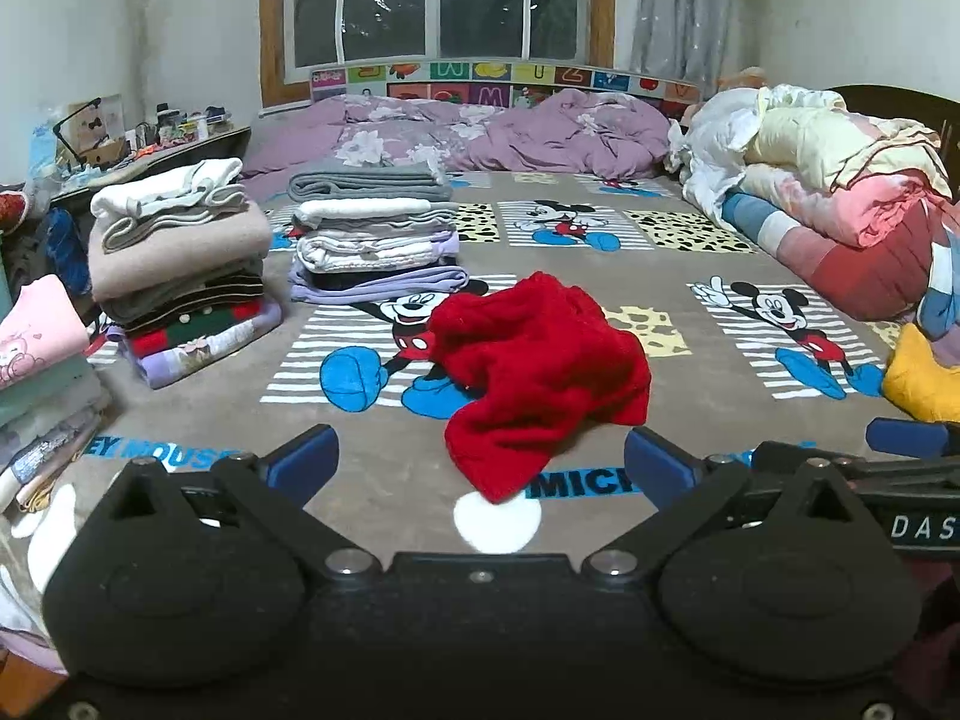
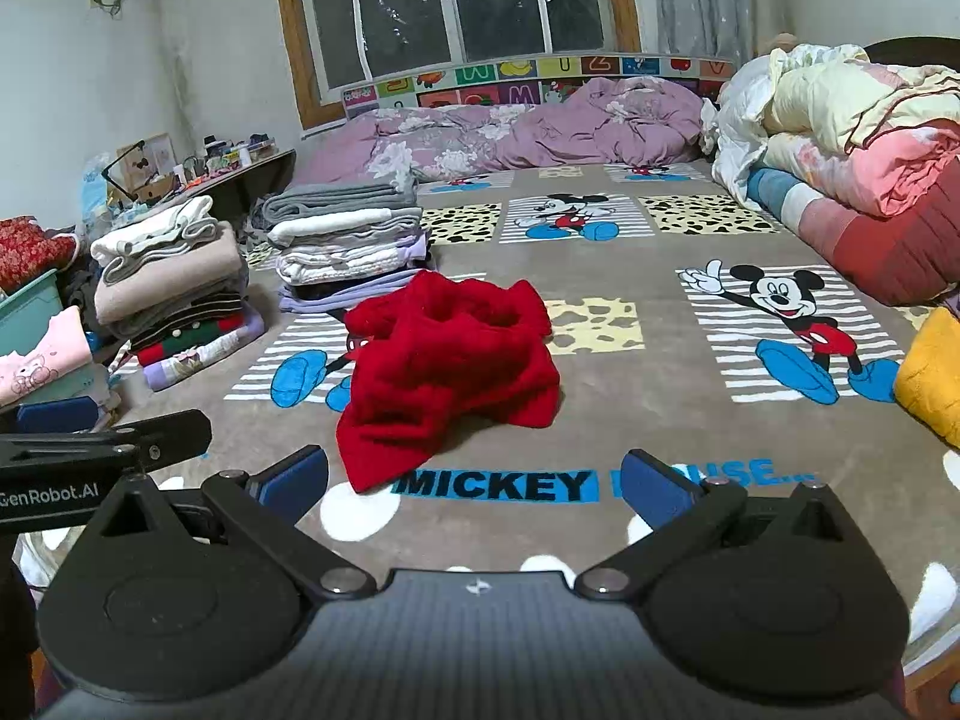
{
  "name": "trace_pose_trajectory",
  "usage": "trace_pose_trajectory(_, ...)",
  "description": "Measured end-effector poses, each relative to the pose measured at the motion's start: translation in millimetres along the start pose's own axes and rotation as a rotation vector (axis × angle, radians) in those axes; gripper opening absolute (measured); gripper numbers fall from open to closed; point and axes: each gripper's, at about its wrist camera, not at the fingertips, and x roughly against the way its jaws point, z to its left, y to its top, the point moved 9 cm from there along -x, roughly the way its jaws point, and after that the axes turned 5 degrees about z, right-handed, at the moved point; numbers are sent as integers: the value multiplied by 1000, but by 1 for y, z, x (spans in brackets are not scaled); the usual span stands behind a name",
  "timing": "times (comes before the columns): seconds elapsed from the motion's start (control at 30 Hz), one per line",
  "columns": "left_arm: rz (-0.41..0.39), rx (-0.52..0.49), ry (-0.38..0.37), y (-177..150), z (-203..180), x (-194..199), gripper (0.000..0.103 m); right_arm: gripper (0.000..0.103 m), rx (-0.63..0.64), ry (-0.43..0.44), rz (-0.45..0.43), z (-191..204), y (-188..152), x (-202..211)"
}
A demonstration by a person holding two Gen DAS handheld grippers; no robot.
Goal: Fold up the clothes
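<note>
Left wrist view: crumpled red knitted garment (image 1: pixel 540 372) seen at frame centre on grey Mickey Mouse bedsheet (image 1: pixel 690 252); shape hidden by bunching, long axis upper left to lower centre, one end pointing at left gripper (image 1: pixel 482 463), jaws apart, empty. Yellow cloth (image 1: pixel 921 381) cut off at right edge.

Right wrist view: garment (image 2: pixel 450 372) left of centre, narrow end toward lower left. Right gripper (image 2: pixel 474 483) jaws apart, nothing held. Left gripper (image 2: pixel 57 414) partly cut off at left edge.

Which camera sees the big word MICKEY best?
The right wrist view: MICKEY shows whole, just past the open right gripper. The left wrist view shows only "MIC"; the left gripper's finger hides the rest.
</note>
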Motion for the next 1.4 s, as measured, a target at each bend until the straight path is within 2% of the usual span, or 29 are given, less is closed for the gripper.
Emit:
trace_pose_trajectory(0.53,7,16,-40,-1,10,3,103,103,13,-21,-5,1,1,6)
trace_pose_trajectory(1.4,10,9,-45,-4,7,3,103,103,19,-24,-5,3,1,8)
